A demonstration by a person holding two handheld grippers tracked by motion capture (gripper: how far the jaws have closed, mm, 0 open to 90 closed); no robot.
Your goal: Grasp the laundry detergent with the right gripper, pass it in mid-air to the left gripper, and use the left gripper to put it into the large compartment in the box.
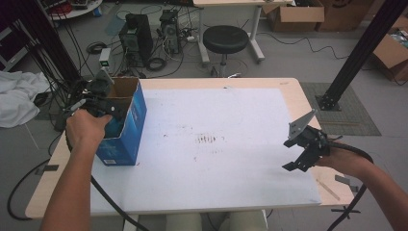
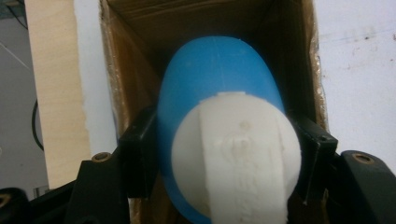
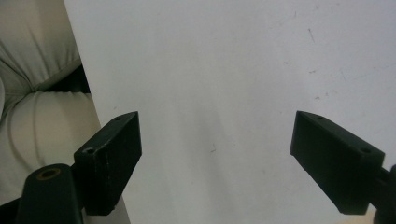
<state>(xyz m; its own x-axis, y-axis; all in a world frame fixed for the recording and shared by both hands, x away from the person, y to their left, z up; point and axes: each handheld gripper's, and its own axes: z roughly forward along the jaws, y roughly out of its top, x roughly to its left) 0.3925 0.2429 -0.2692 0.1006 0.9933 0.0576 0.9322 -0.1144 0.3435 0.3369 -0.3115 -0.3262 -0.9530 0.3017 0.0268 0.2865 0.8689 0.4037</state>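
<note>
A: What are you holding in your left gripper [image 2: 219,154] right now?

B: I am pinching a blue bottle [image 2: 215,79] with a white cap [image 2: 238,149]. My 2 black jaws are pressing on its sides just behind the cap, 1 on each side. The cap end is facing my camera and the blue body is pointing away from it.

A: And where is the bottle sitting?

B: It is hanging in the open mouth of the blue carton [image 1: 130,125], with the blue body going down between the brown cardboard walls [image 2: 135,70]. I cannot tell whether its far end is touching the bottom of the carton.

A: Where is the carton?

B: It is standing upright near the left edge of the table [image 1: 293,91], on the white mat [image 1: 216,168]. In the high view my left hand [image 1: 86,127] is wrapping around the gripper right over the carton's opening.

A: What is your right gripper [image 1: 300,154] doing?

B: I am holding it over the right side of the white mat, well apart from the carton. Its jaws are standing spread wide with nothing between them; in the right gripper view I am seeing bare white mat in the gap. My right hand [image 1: 344,161] is hovering near the table's right edge.
</note>
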